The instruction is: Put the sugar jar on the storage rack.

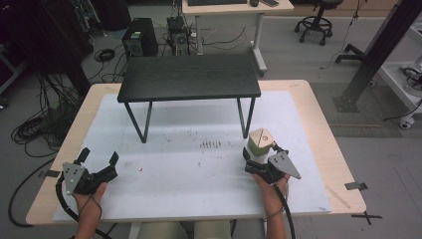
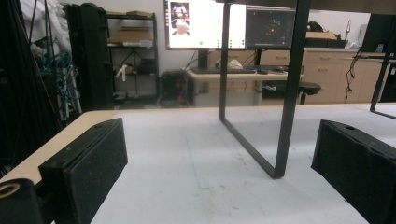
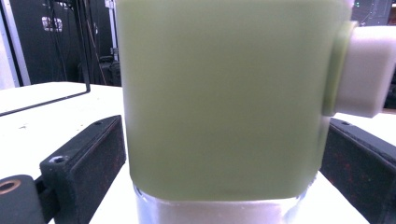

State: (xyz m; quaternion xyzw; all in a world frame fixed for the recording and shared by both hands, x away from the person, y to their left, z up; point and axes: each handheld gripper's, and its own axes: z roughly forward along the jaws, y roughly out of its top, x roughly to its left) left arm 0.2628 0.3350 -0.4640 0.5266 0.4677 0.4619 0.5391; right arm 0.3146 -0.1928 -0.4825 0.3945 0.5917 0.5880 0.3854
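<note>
Because the right claw (image 1: pixel 260 158) sits around the jar (image 1: pixel 260 145) with a black jaw on each side, it looks set to grip it, yet in the right gripper view the olive-green lid (image 3: pixel 224 93) fills the space between the jaws with a sliver of gap on both sides, so the claw reads as open about the jar and not yet clamped. That jar, clear glass below with white stuff inside and a pale knob (image 3: pixel 366 70) at the lid's side, stands upright on the white mat (image 1: pixel 189 174) at the right, just near of the stand's right leg (image 1: pixel 247 117). Resting at the near left edge of the tabletop (image 1: pixel 323 129), the left claw (image 1: pixel 98 157) is held wide open and empty, probably kept back until needed; its own view looks along the mat at the stand's left leg (image 2: pixel 285 93). The black stand (image 1: pixel 189 77) spans the far half of the mat, so its top and legs would be the main thing in the way if the jar is to go far or under it. Small dark specks (image 1: pixel 210 144) mark the mat mid-way; beyond the tabletop lie cables and a desk.
</note>
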